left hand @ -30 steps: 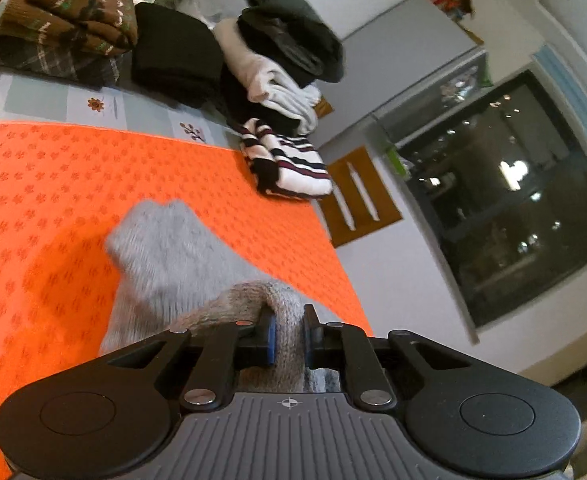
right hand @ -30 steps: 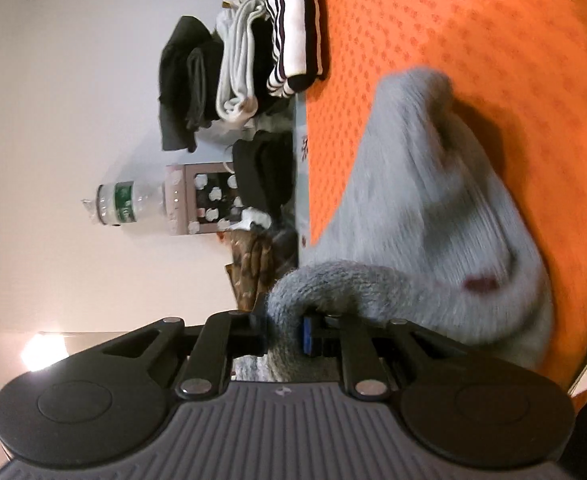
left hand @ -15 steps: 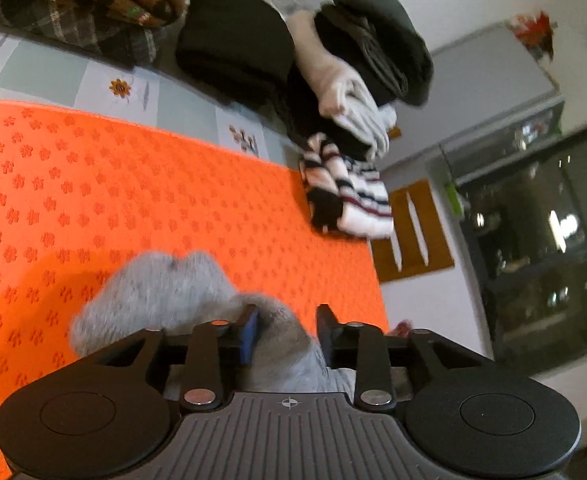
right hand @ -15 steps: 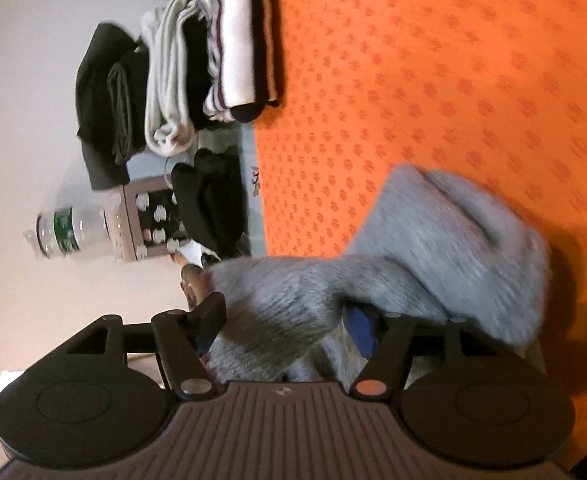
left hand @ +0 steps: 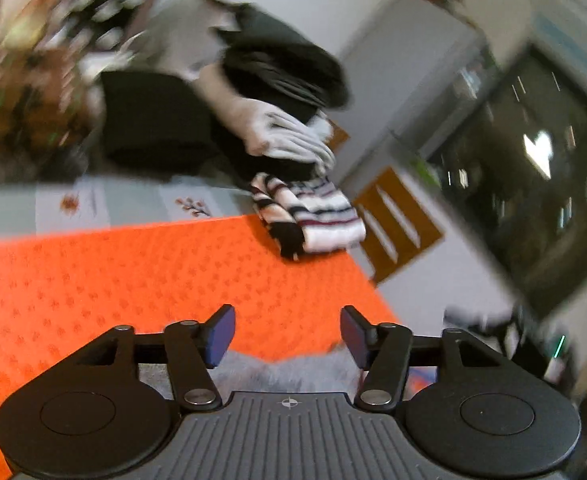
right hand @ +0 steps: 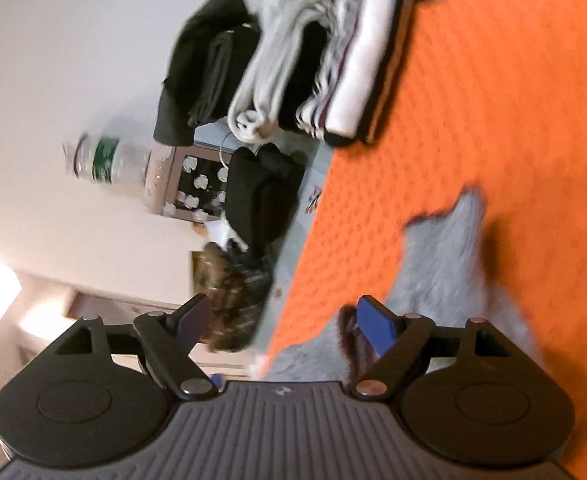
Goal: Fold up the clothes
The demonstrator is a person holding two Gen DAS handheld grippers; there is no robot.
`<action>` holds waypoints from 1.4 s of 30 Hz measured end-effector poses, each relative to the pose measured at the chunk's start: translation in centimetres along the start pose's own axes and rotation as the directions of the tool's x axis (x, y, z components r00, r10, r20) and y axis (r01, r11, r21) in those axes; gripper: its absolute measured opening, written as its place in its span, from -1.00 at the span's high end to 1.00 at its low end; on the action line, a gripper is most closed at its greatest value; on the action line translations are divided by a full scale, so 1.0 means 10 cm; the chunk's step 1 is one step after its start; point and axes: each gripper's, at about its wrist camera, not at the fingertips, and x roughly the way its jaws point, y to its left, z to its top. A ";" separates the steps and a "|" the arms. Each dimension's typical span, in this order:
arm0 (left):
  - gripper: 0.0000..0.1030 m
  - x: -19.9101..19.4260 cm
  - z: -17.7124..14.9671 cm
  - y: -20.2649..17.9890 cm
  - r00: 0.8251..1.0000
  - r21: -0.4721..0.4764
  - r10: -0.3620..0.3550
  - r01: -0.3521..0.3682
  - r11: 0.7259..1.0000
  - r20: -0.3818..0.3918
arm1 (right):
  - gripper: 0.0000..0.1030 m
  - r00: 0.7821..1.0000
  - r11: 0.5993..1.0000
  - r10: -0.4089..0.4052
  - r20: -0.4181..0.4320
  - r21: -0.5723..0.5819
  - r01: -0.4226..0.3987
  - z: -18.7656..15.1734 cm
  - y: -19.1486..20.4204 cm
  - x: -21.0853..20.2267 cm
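A grey knitted garment [right hand: 449, 276] lies in a heap on the orange patterned cloth [right hand: 493, 112]. In the left wrist view only its near edge [left hand: 285, 370] shows, low behind the fingers. My left gripper [left hand: 287, 336] is open and empty, lifted a little above the garment. My right gripper [right hand: 285, 322] is open and empty, with its right finger over the garment's near part and its left finger past the cloth's edge. Both views are blurred by motion.
Folded clothes stand at the far end of the table: a striped black-and-white piece [left hand: 313, 216], a white one [left hand: 285, 136], black ones [left hand: 153, 120] and a brown patterned one [left hand: 21, 104]. A water bottle [right hand: 105, 158] and a small box [right hand: 191, 184] stand behind them.
Both grippers were shut on the grey garment a second ago. They have opened, let it drop on the orange cloth, and pulled up and back from it.
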 end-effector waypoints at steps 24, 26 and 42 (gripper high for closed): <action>-0.54 0.47 -0.47 -0.35 0.994 0.556 0.079 -0.022 0.831 -0.078 | -0.65 0.962 0.888 -0.265 -0.069 -0.405 0.216 -0.21 0.06 -0.54; -0.53 0.44 -0.38 -0.26 0.995 0.491 0.079 -0.040 0.870 -0.060 | -0.65 0.959 0.880 -0.273 -0.070 -0.420 0.220 -0.22 0.06 -0.56; -0.29 0.04 0.14 0.38 0.995 -0.022 0.100 -0.099 0.995 0.025 | -0.50 0.969 0.844 -0.146 -0.201 -0.536 0.016 -0.57 0.50 -0.26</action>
